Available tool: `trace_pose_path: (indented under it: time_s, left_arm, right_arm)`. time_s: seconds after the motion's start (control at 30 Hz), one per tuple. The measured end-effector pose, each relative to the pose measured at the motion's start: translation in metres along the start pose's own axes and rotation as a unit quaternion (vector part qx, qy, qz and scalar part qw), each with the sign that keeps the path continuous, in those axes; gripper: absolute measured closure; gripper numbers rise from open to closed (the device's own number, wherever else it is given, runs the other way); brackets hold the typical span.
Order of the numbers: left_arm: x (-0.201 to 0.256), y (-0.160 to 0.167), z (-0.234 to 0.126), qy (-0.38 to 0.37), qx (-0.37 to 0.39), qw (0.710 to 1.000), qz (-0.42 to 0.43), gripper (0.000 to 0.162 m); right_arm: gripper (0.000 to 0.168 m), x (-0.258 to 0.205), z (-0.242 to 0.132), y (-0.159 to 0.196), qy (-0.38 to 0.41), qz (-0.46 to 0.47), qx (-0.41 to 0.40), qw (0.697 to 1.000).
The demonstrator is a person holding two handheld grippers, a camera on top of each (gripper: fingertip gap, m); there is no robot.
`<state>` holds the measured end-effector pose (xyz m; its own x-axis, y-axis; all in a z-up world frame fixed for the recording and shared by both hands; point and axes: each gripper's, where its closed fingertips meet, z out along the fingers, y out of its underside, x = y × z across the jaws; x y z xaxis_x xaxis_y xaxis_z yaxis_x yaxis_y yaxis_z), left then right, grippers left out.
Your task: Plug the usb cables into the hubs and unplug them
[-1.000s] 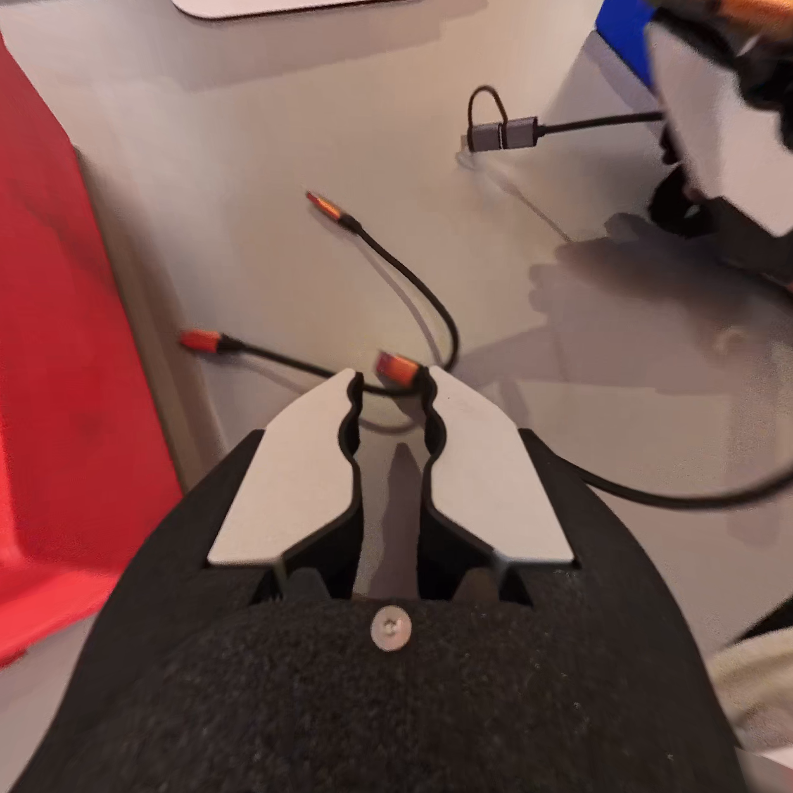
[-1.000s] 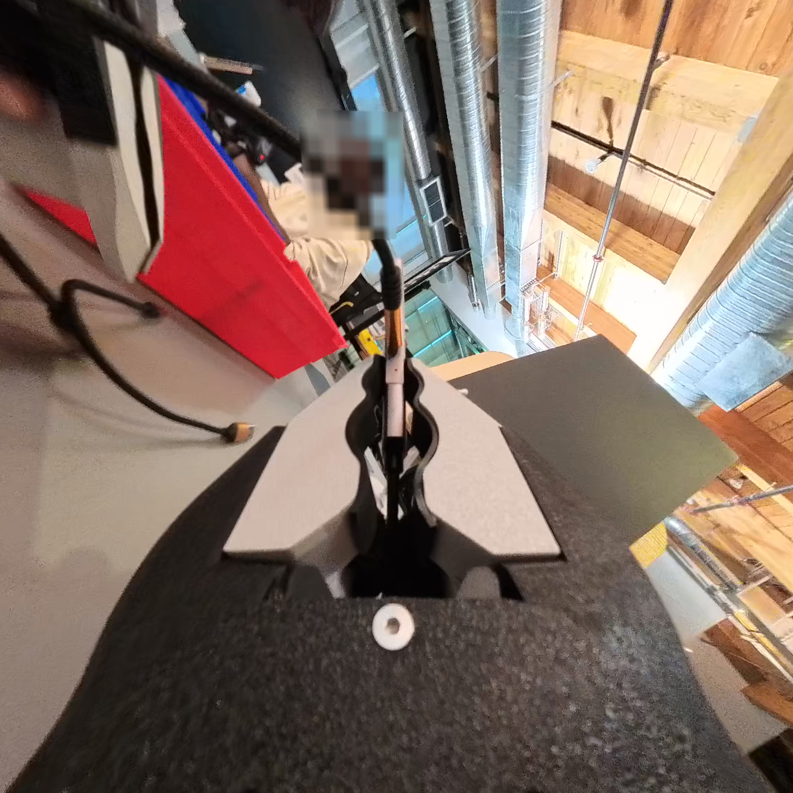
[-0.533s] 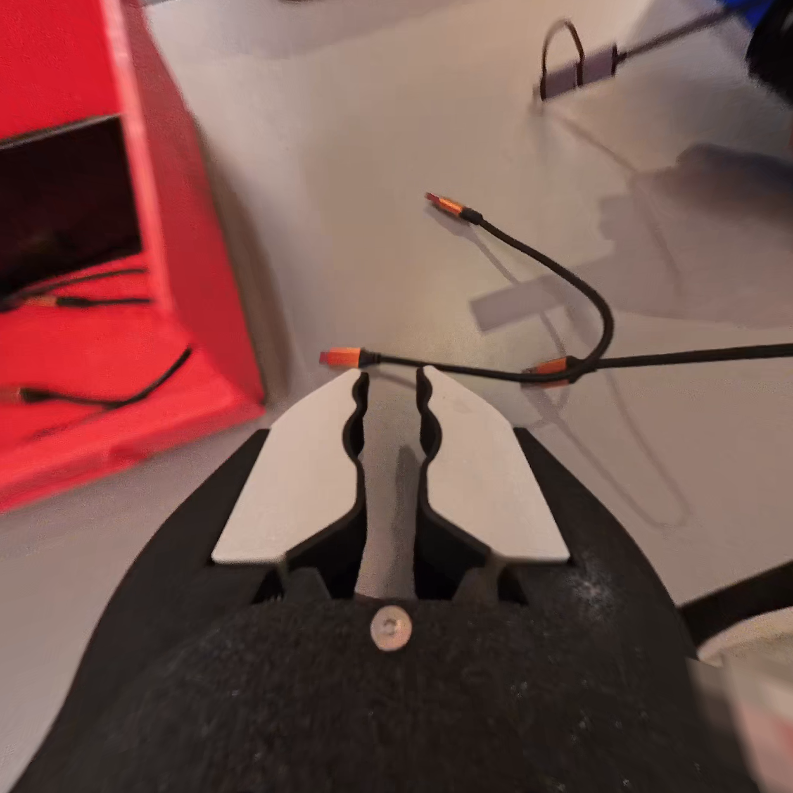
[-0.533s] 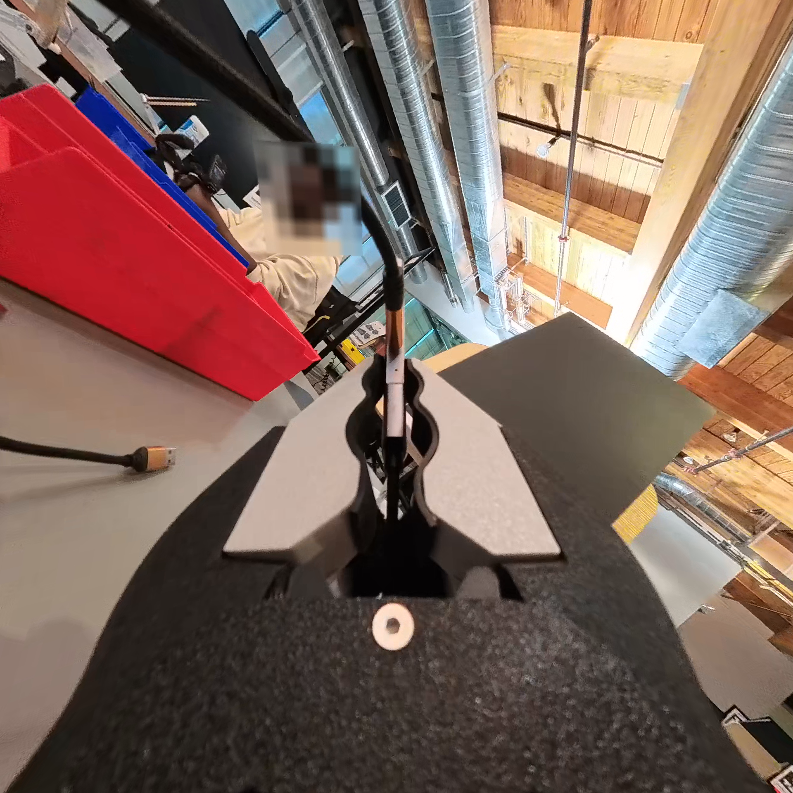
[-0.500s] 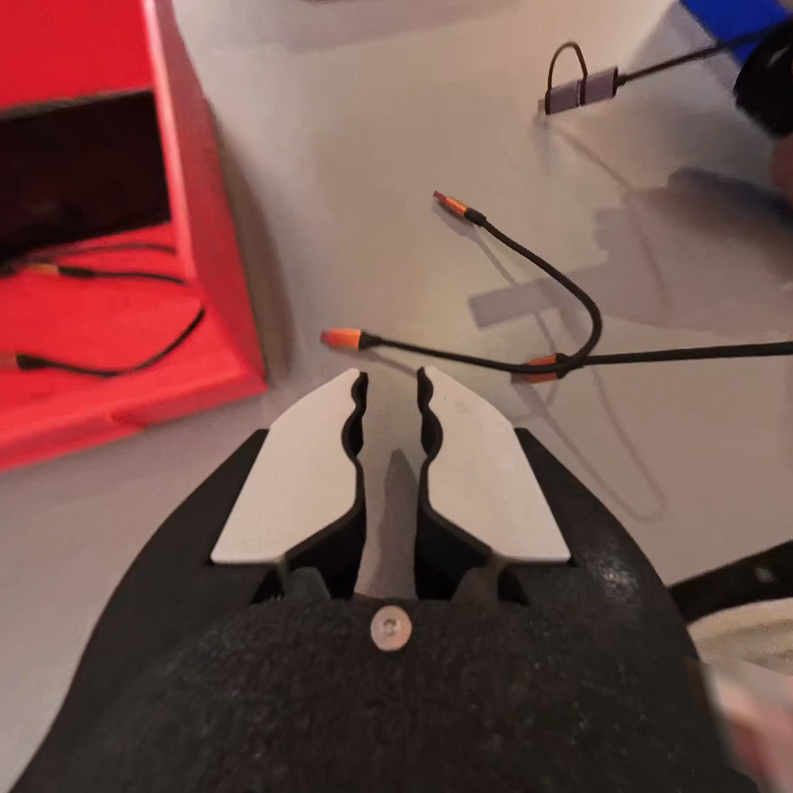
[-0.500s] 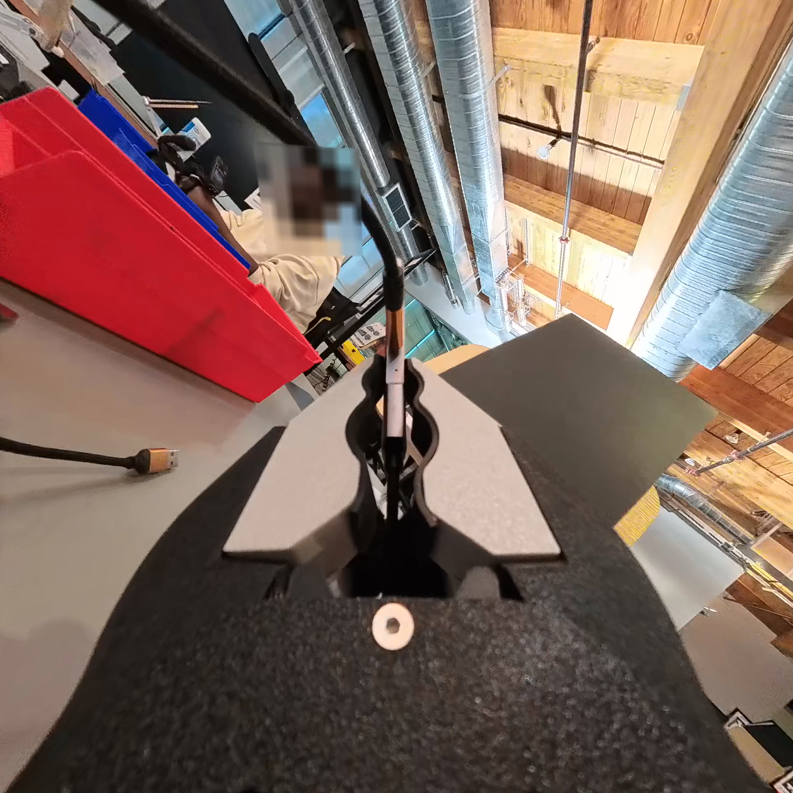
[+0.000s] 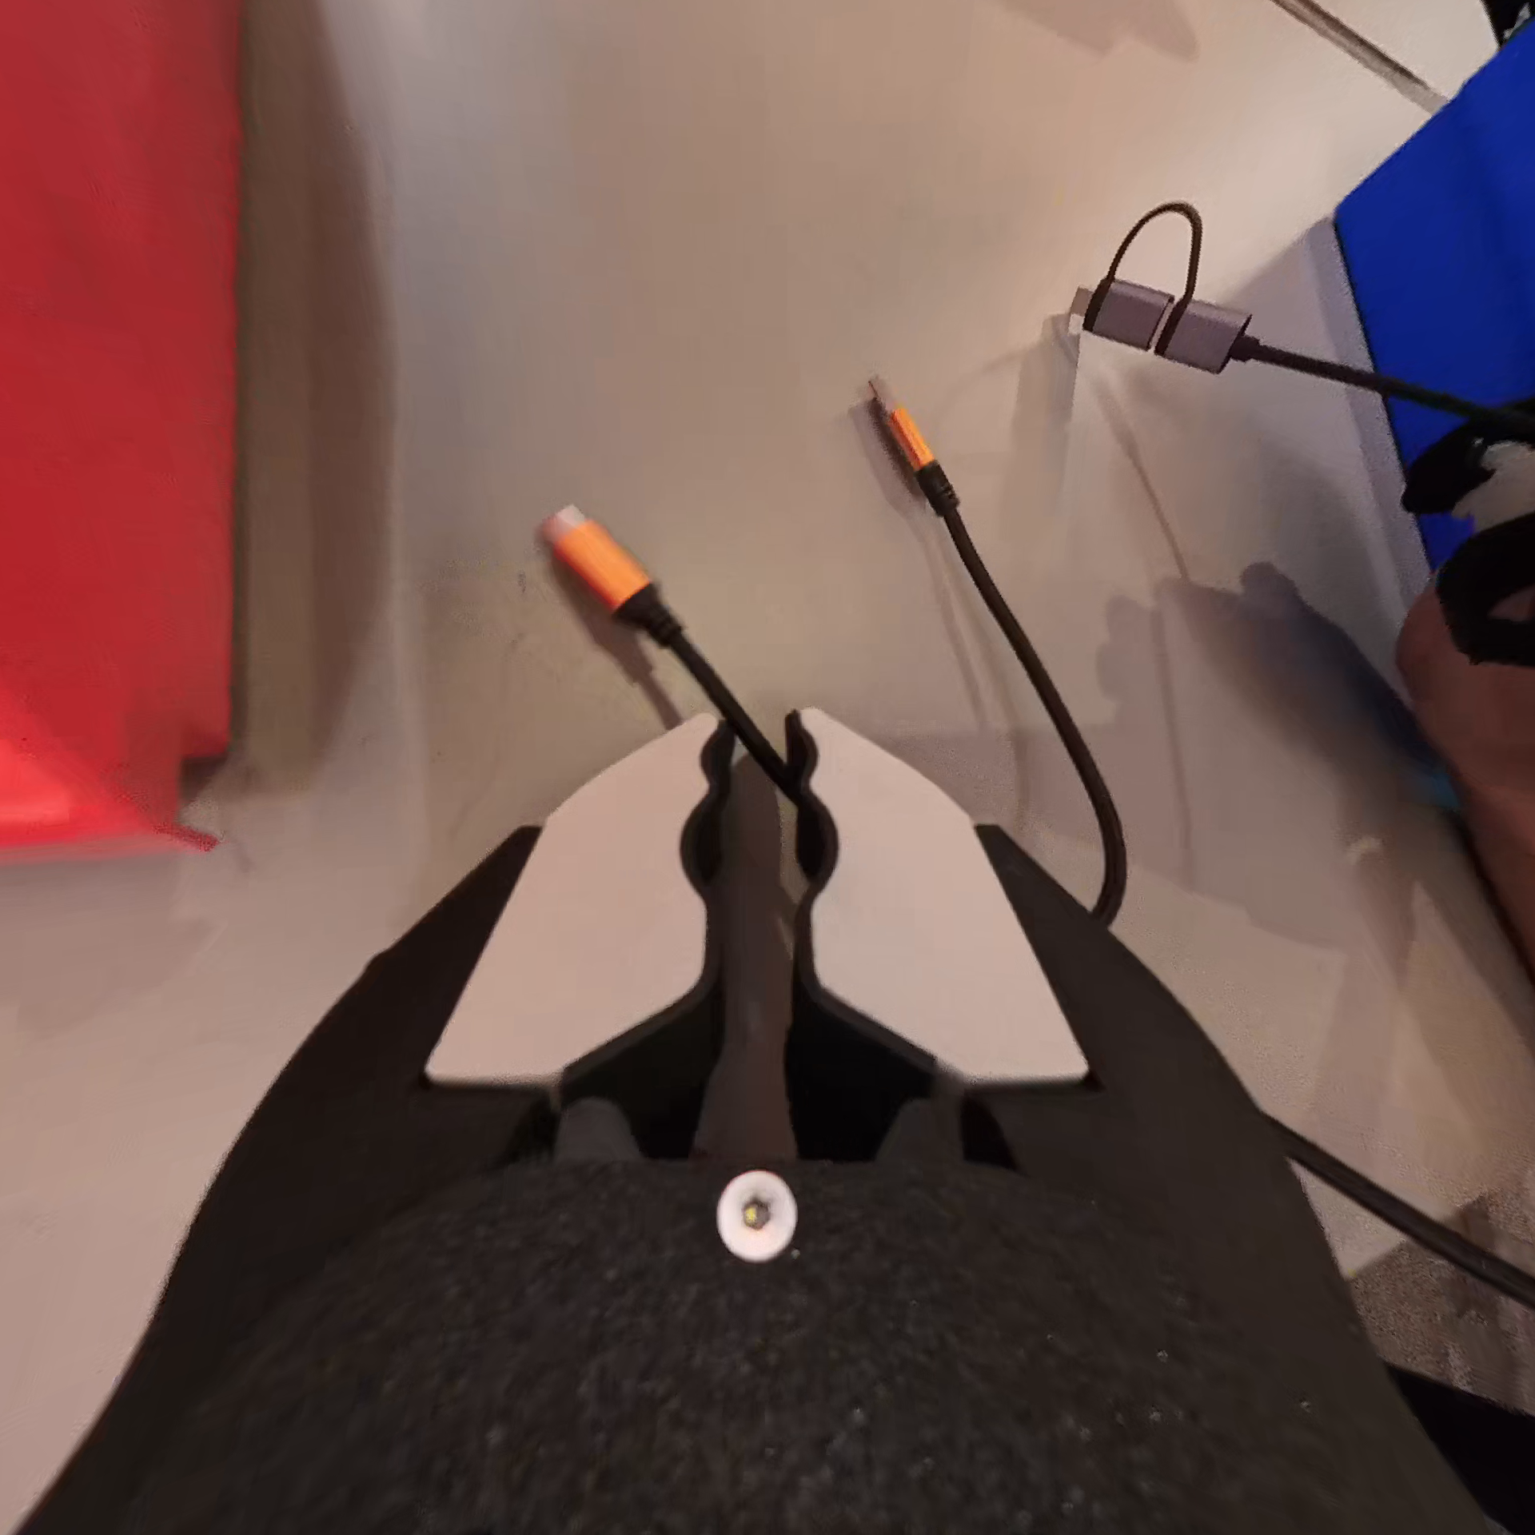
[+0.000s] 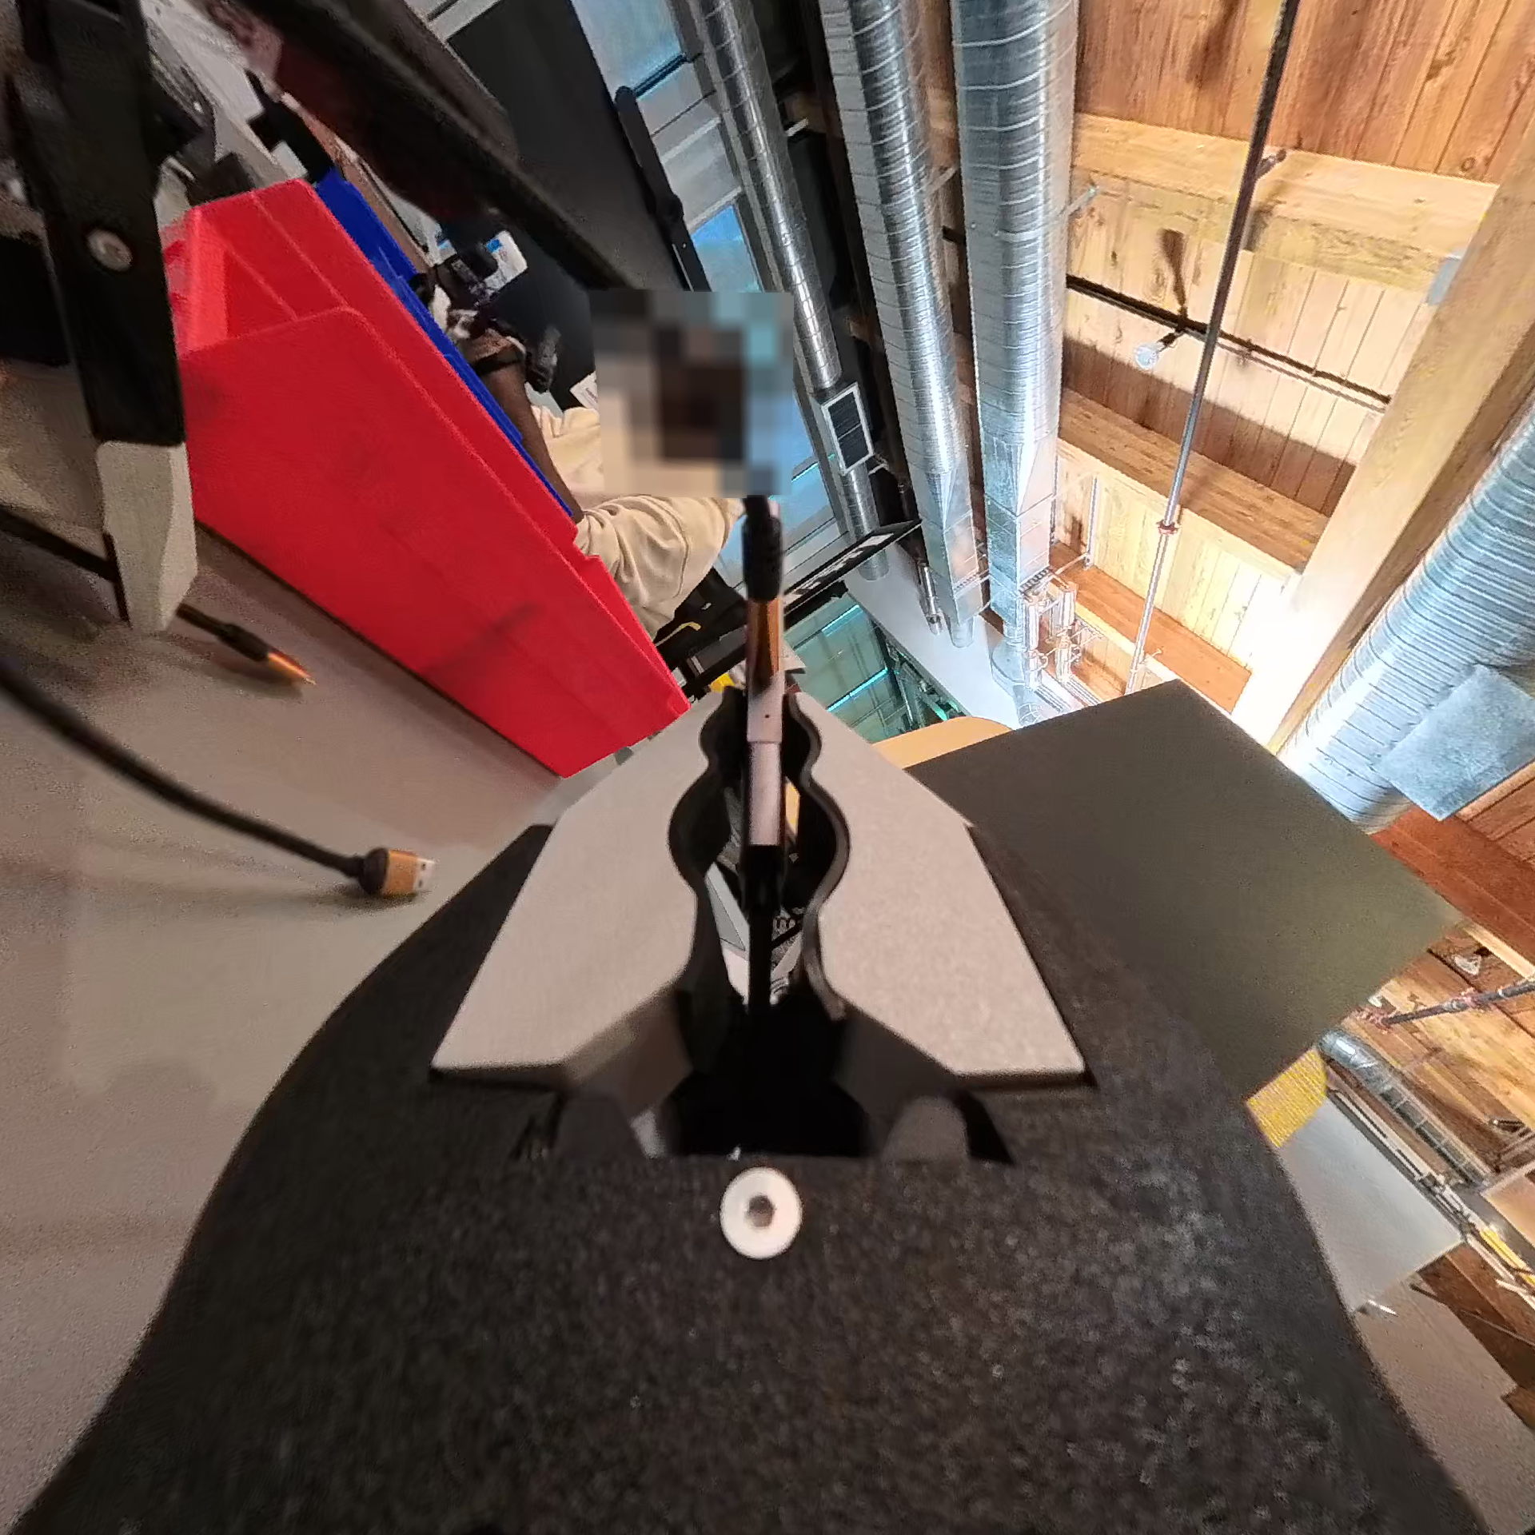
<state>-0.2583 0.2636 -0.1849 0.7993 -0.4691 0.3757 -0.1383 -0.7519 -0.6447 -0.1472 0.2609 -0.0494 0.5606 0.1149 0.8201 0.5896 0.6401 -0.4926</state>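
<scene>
Orange sleeves mark the plugs of a black multi-headed cable that both tools have hold of. In the left wrist view the left tool has its jaws drawn narrow, with a small gap between the tips, and one thin black branch lead runs slantwise through that gap; whether it is truly pinched or only caught there I cannot tell. Just beyond the tips the lead ends in an orange-sleeved plug, blurred, raised a little above the pale counter. To the right a second black branch curves away over the counter to a slimmer orange plug. Farther off on the right lies a grey two-part adapter with a small black loop, beside a blue bin. A red bin fills the left edge.

In the right wrist view the right tool points up towards the ceiling, its jaws closed on a slim silver and orange plug whose black cord rises past the tips. Low at the left an orange USB plug rests on the counter. Beyond it stands the red bin, and the left tool reaches down at the far left. Silver ducts and wooden beams lie overhead.
</scene>
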Motion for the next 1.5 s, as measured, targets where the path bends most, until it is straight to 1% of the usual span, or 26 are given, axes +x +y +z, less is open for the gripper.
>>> trace_pose_path:
  time_s: [0.07, 0.13, 0.2, 0.3, 0.4, 0.47, 0.5, 0.53, 0.6, 0.7, 0.73, 0.83, 0.93, 1.07, 1.5]
  left_arm:
    - [0.005, -0.001, -0.002, 0.010, -0.002, 0.999, 0.033, 0.157]
    - [0.009, -0.007, -0.011, 0.005, 0.012, 0.995, 0.099, 0.158]
    - [0.009, -0.020, -0.026, -0.019, 0.027, 0.985, 0.170, 0.159]
    - [0.009, -0.053, -0.058, -0.041, 0.058, 0.969, 0.236, 0.159]
    - [0.003, -0.104, -0.107, -0.081, 0.108, 0.951, 0.277, 0.159]
    - [0.010, -0.134, -0.140, -0.078, 0.144, 0.944, 0.285, 0.159]
    - [0.017, -0.145, -0.153, -0.071, 0.158, 0.941, 0.291, 0.159]
    - [0.025, -0.148, -0.160, -0.061, 0.153, 0.939, 0.303, 0.159]
    - [0.038, -0.130, -0.149, -0.043, 0.076, 0.937, 0.338, 0.158]
    - [0.042, -0.098, -0.106, -0.069, -0.010, 0.916, 0.396, 0.158]
    - [0.047, -0.089, -0.091, -0.062, -0.030, 0.912, 0.404, 0.158]
    - [0.073, -0.072, -0.055, -0.003, -0.051, 0.917, 0.395, 0.159]
    - [0.077, -0.067, -0.031, -0.015, -0.076, 0.909, 0.409, 0.158]
    - [0.078, -0.067, -0.021, -0.010, -0.089, 0.917, 0.390, 0.158]
    - [0.074, -0.067, -0.019, 0.010, -0.084, 0.932, 0.353, 0.158]
  right_arm:
    - [0.161, -0.002, 0.001, 0.005, -0.002, -0.014, -0.013, 1.000]
    - [0.161, -0.001, 0.002, 0.011, 0.000, -0.027, -0.025, 0.999]
    - [0.161, -0.001, 0.003, 0.015, -0.001, -0.027, -0.027, 0.999]
    - [0.161, 0.000, 0.004, 0.021, 0.001, -0.046, -0.037, 0.998]
    - [0.161, -0.004, 0.007, 0.037, -0.005, -0.079, -0.076, 0.994]
    - [0.161, -0.008, 0.009, 0.051, -0.016, -0.090, -0.111, 0.990]
    - [0.161, -0.008, 0.010, 0.056, -0.016, -0.093, -0.121, 0.988]
    - [0.161, -0.007, 0.011, 0.061, -0.015, -0.096, -0.131, 0.987]
    - [0.161, -0.005, 0.012, 0.067, -0.011, -0.104, -0.148, 0.983]
    - [0.161, -0.005, 0.013, 0.065, -0.009, -0.130, -0.153, 0.980]
    - [0.161, -0.007, 0.013, 0.063, -0.012, -0.143, -0.153, 0.978]
    - [0.162, -0.015, 0.015, 0.060, -0.025, -0.185, -0.161, 0.969]
    - [0.162, -0.022, 0.016, 0.055, -0.034, -0.201, -0.158, 0.966]
    - [0.162, -0.021, 0.016, 0.058, -0.034, -0.197, -0.166, 0.966]
    - [0.162, -0.023, 0.016, 0.059, -0.036, -0.195, -0.164, 0.966]
